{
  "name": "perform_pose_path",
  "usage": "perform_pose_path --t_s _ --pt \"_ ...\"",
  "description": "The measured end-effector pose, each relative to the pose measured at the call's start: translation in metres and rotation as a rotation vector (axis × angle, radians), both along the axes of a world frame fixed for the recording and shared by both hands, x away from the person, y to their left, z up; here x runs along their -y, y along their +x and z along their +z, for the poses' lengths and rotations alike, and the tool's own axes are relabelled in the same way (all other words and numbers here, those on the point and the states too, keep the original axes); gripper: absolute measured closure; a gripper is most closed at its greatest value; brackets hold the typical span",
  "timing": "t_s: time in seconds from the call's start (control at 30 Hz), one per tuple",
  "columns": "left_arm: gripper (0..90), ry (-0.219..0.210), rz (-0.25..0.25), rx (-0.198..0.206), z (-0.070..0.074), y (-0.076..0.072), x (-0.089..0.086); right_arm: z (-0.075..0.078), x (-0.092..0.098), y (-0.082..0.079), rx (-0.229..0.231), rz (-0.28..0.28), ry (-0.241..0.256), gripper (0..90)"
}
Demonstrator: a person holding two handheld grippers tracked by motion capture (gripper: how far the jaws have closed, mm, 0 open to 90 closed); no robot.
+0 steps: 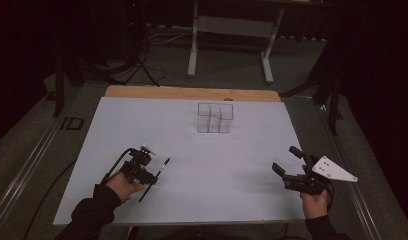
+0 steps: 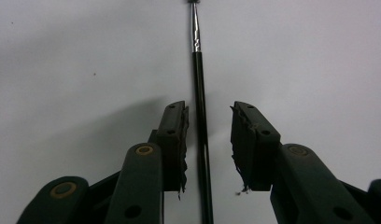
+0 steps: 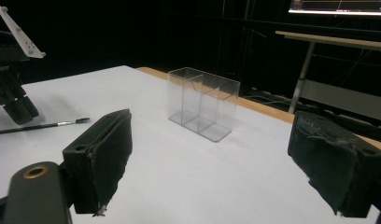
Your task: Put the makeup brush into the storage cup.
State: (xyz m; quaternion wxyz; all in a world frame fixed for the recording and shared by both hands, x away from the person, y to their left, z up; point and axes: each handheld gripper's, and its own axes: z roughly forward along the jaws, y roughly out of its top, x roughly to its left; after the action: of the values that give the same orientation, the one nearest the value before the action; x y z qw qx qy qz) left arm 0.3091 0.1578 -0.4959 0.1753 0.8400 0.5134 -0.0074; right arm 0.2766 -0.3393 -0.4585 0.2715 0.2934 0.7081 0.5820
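A thin black paintbrush [image 1: 162, 167] with a silver ferrule lies on the white table sheet [image 1: 192, 200] at the left front. My left gripper [image 1: 150, 178] is down over its handle. In the left gripper view the handle [image 2: 198, 84] runs between the open jaws of the left gripper [image 2: 208, 140], closer to the left pad, and neither pad is closed on it. My right gripper [image 1: 287, 160] hovers open at the right front, holding nothing. Past the wide-open jaws of the right gripper [image 3: 209, 140] I see the brush [image 3: 39, 126] and the left gripper [image 3: 13, 100] farther off.
A clear acrylic box [image 1: 215, 118] with several compartments stands upright at the back middle of the sheet, also visible as the clear box [image 3: 202, 102]. A wooden table edge [image 1: 192, 93] runs behind it. Metal desk legs [image 1: 193, 45] stand on the floor beyond.
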Motion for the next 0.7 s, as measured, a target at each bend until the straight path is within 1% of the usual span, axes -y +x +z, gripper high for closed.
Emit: perform_pose_path --t_s 0.07,0.1,0.13,0.23,0.3,0.47,0.5,0.53,0.57,0.6,0.63,0.7 --pt "68.4 -0.003 0.001 -0.005 -0.002 0.0 -0.001 0.0 0.0 0.0 -0.004 0.0 0.004 13.6" --pt "68.4 0.004 -0.001 -0.01 -0.003 0.0 -0.002 0.0 0.0 0.0 -0.004 0.0 0.004 13.6" --pt "69.8 0.01 -0.008 -0.025 -0.007 0.0 -0.002 -0.001 0.0 0.001 -0.006 0.0 0.005 13.6" --pt "72.1 0.011 -0.012 -0.035 -0.009 0.0 -0.002 0.0 0.0 0.0 -0.003 0.002 0.002 13.6" --pt "73.9 0.025 -0.025 -0.043 -0.011 0.0 -0.001 0.0 0.0 0.0 -0.002 0.0 0.002 13.7" --pt "75.7 0.032 -0.044 -0.035 -0.011 -0.001 0.002 0.0 0.0 0.001 -0.005 -0.002 0.002 13.6" --pt "77.0 0.046 -0.05 -0.031 -0.011 -0.001 0.003 0.0 0.0 0.001 -0.006 -0.004 0.002 13.7" --pt "77.8 0.046 -0.05 -0.031 -0.011 -0.001 0.003 0.0 0.0 0.001 -0.006 -0.004 0.002 13.7" --pt "78.4 0.066 -0.054 -0.027 -0.011 -0.002 0.005 -0.001 0.0 0.001 -0.007 -0.004 0.002 13.7" --pt "82.4 0.066 -0.054 -0.027 -0.011 -0.002 0.005 -0.001 0.0 0.001 -0.007 -0.004 0.001 13.7" --pt "84.3 0.089 -0.064 -0.023 -0.012 -0.001 0.006 -0.001 0.0 0.001 -0.009 -0.004 0.001 13.7" --pt "85.0 0.091 -0.068 -0.027 -0.012 0.0 0.006 -0.001 0.0 0.001 -0.009 -0.005 0.001 13.7"
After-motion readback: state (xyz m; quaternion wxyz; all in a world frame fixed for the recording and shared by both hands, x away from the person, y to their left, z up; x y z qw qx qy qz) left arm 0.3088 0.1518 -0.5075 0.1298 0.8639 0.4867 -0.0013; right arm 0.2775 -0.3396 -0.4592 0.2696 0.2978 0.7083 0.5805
